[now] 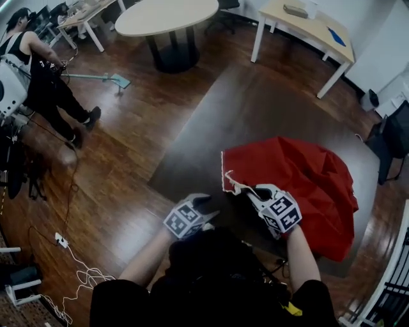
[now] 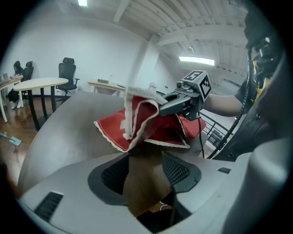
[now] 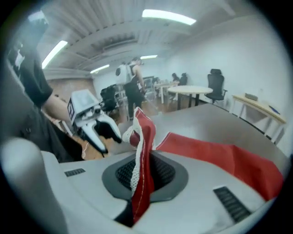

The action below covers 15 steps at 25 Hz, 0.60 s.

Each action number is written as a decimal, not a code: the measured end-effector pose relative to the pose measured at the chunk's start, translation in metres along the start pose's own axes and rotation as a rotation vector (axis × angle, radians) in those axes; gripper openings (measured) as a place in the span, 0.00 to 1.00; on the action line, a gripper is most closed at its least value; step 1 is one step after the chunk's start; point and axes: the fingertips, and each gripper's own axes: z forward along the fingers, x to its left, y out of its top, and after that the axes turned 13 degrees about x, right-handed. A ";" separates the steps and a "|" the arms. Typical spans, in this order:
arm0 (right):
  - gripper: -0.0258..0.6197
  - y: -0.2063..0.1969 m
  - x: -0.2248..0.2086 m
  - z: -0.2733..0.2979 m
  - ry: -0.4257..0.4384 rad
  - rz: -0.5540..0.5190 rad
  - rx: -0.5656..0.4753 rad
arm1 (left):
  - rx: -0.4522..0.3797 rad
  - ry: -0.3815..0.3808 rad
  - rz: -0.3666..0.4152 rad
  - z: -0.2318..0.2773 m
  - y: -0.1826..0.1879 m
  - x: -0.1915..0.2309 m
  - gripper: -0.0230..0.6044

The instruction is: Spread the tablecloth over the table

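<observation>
The red tablecloth with a white lace edge lies bunched on the right part of the dark table. My right gripper is shut on the cloth's near-left corner and holds it just above the table's near edge. In the right gripper view the lace hem runs up between the closed pads, with the rest of the cloth trailing right. My left gripper is a little to the left of that corner, open, with nothing between its fingers. The left gripper view shows the lifted corner ahead.
A person stands at the far left on the wood floor. A round white table and a rectangular one stand beyond. A black chair is at the right, cables lie at the near left.
</observation>
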 end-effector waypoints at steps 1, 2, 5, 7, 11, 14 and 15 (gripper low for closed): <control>0.09 0.017 -0.004 -0.012 0.000 0.045 -0.070 | -0.001 -0.010 0.013 0.002 0.008 0.004 0.47; 0.09 0.032 -0.007 -0.024 0.007 0.086 -0.138 | 0.002 -0.008 0.036 0.006 0.016 0.008 0.54; 0.09 0.065 -0.013 -0.067 0.039 0.159 -0.309 | 0.003 0.058 0.138 0.019 0.049 0.027 0.59; 0.09 0.077 -0.013 -0.097 0.037 0.175 -0.398 | -0.005 0.102 0.170 0.026 0.072 0.046 0.59; 0.09 0.074 -0.017 -0.161 -0.055 0.177 -0.525 | -0.002 0.122 0.143 0.036 0.100 0.080 0.59; 0.09 0.055 -0.020 -0.207 -0.097 0.204 -0.613 | -0.022 0.084 0.119 0.052 0.113 0.080 0.59; 0.09 0.048 -0.021 -0.220 -0.113 0.216 -0.641 | -0.025 0.065 0.133 0.061 0.117 0.071 0.60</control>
